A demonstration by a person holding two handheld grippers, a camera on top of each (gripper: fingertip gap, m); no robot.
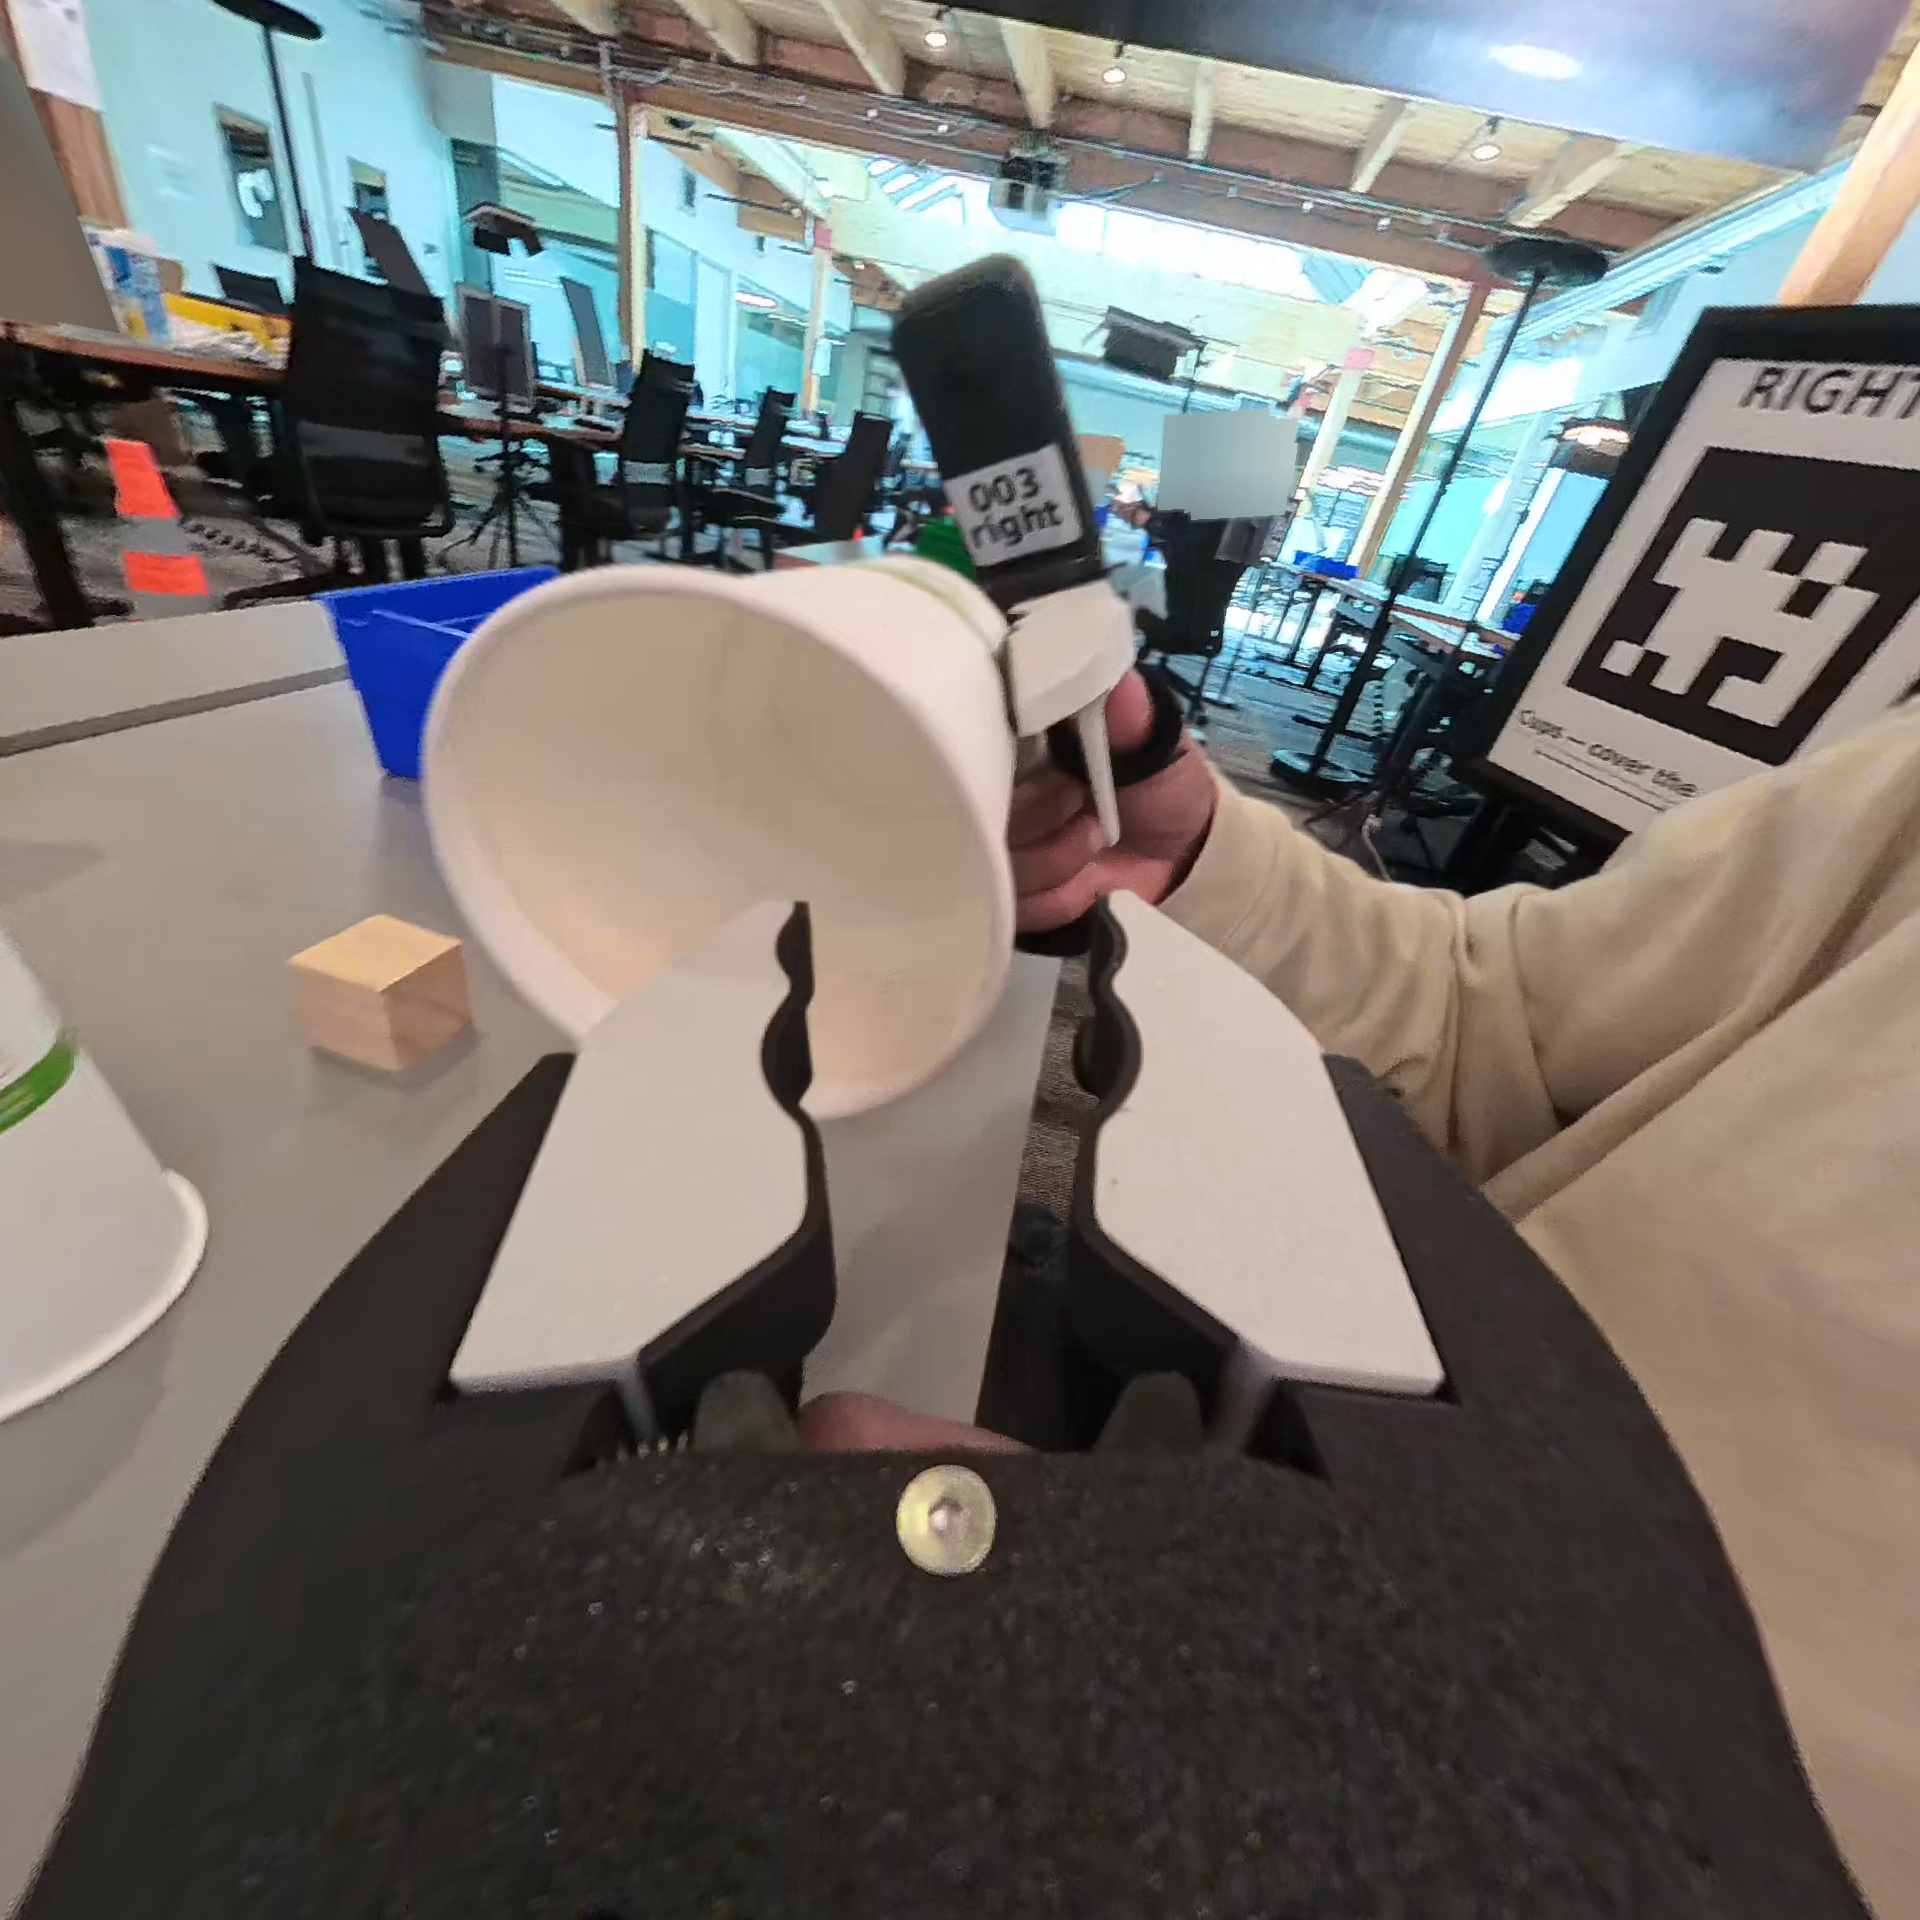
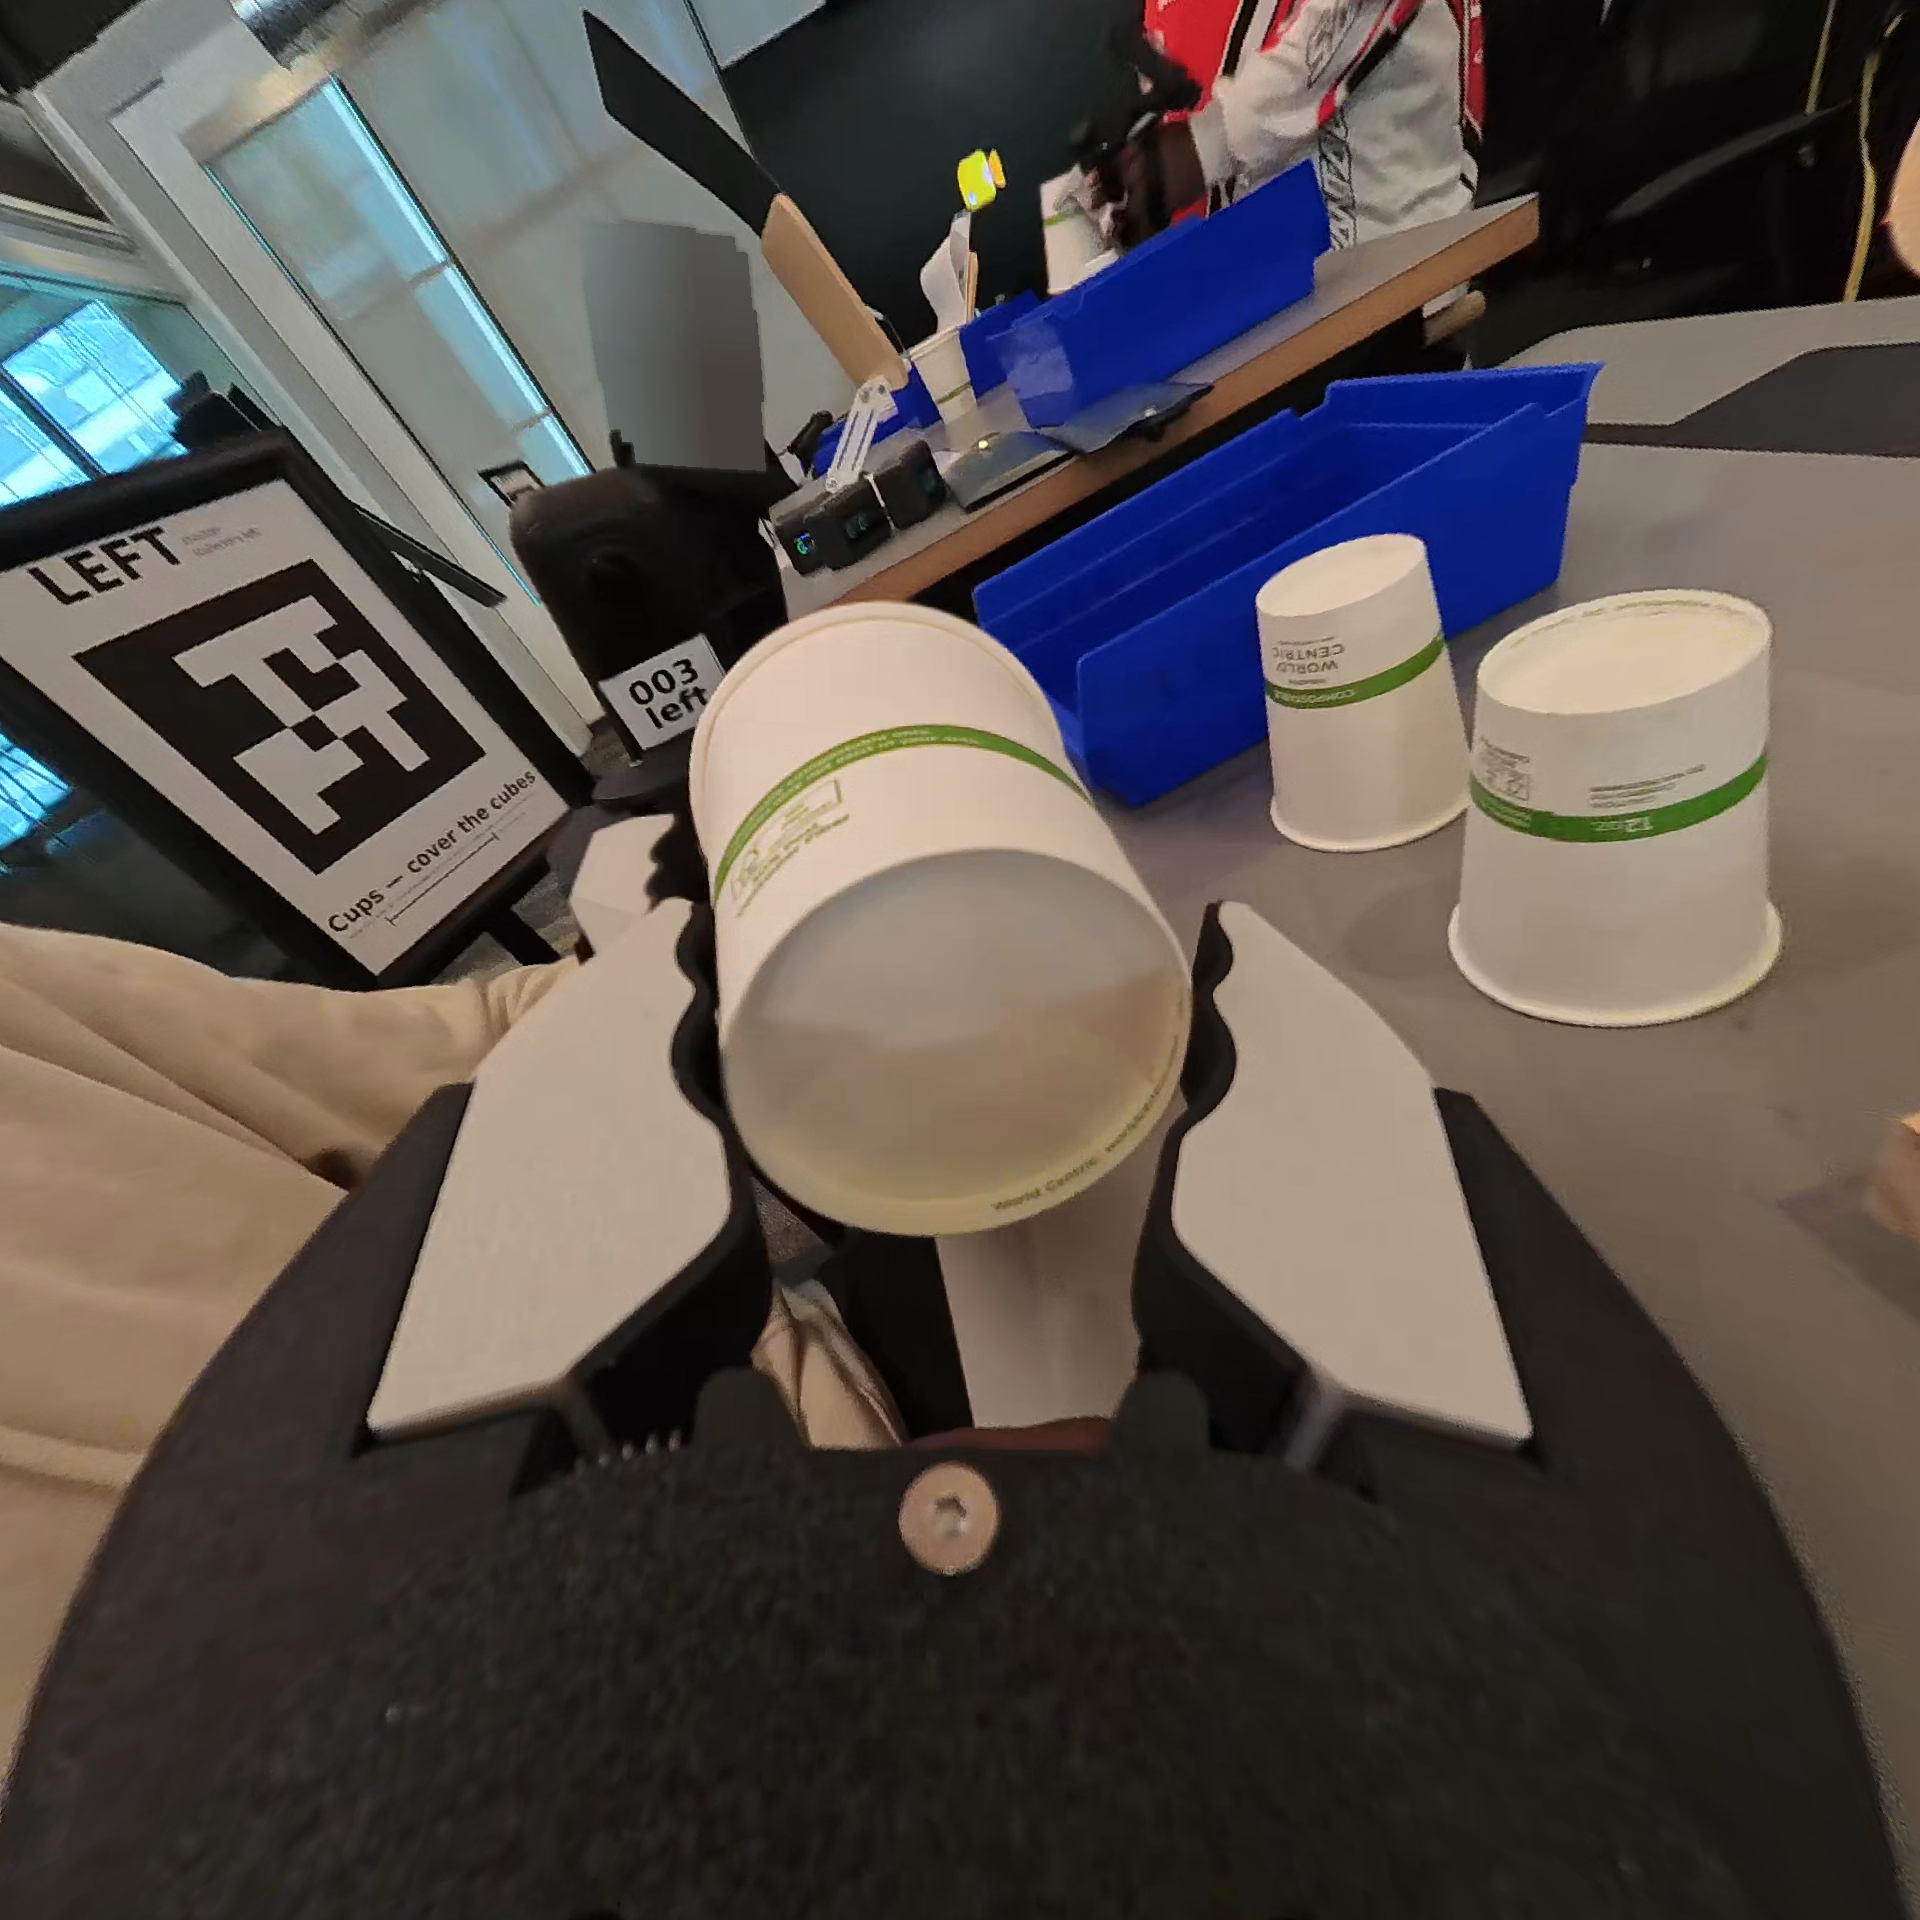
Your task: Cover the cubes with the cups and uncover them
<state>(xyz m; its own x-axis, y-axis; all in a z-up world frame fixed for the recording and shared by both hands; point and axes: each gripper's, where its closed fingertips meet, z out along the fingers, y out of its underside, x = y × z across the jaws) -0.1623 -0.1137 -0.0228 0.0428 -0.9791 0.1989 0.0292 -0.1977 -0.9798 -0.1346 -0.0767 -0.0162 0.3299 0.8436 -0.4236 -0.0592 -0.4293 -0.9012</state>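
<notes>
Right tongs (image 2: 940, 1023) gripping tilted cup (image 2: 914, 904), left tongs (image 1: 951, 997) parted

The raised cup (image 1: 717, 831) blocks the way just ahead of the left gripper (image 1: 951, 997); bare table (image 1: 208, 831) lies open around the wooden cube (image 1: 379, 987).

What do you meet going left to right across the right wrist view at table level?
Sign with black-and-white marker → held paper cup in the right gripper → smaller upturned cup → larger upturned cup.
</notes>
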